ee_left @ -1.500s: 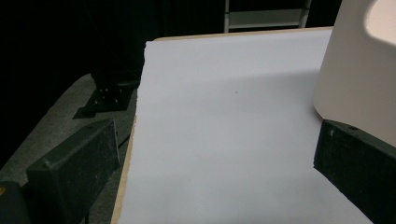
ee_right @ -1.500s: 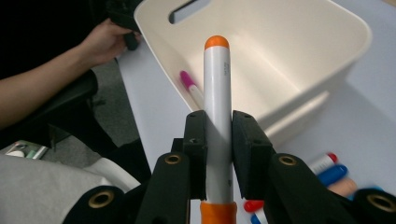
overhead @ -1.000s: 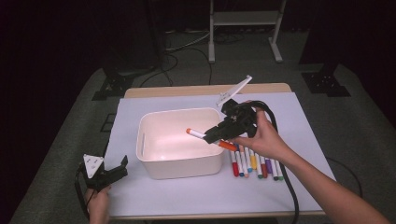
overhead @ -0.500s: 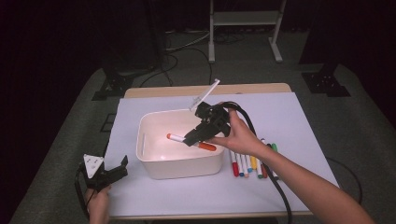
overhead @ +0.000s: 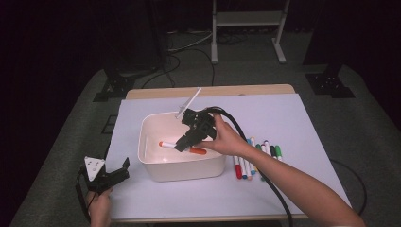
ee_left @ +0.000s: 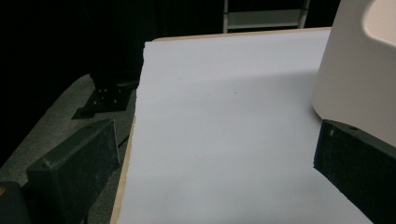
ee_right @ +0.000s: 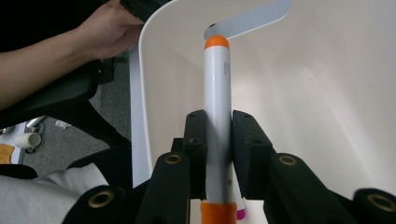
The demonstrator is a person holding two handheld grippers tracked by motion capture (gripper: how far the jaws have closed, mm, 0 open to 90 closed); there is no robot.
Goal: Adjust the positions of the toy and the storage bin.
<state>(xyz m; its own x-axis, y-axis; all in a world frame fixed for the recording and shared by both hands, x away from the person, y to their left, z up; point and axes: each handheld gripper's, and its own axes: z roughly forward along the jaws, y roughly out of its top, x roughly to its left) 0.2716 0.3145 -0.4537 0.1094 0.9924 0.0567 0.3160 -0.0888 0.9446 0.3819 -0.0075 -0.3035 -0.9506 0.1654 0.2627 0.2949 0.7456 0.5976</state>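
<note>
We take the white tub [overhead: 182,165] as our landmark, standing on the pale sheet [overhead: 302,123] that covers the table. From the high view we see the right gripper [overhead: 182,144] hanging over the tub's inside, held by the right hand [overhead: 226,139], with its cable [overhead: 257,161] trailing back past the tub's right side. Its jaws are clamped on an orange marker [overhead: 182,146] (white barrel, orange at both ends), which lies roughly level inside the tub's walls, one end pointing toward the tub's left wall. In the right gripper view we look along that marker [ee_right: 218,116] between the two black jaws, which press on its barrel from both sides; its far orange tip sits close to the tub's curved inner wall [ee_right: 299,84], though we cannot tell whether it touches. A small bit of magenta [ee_right: 240,214] peeks out below the jaws, too little for us to name. Just to the right of the tub, a row of markers [overhead: 255,156] lies side by side on the sheet. The left gripper [overhead: 116,174] rests near the tub's front left corner, held by the left hand [overhead: 99,205]; in the left gripper view its jaws stand wide apart with nothing between them but bare sheet [ee_left: 224,116], and the tub's outer wall [ee_left: 359,74] rises just beside the right-hand jaw.
</note>
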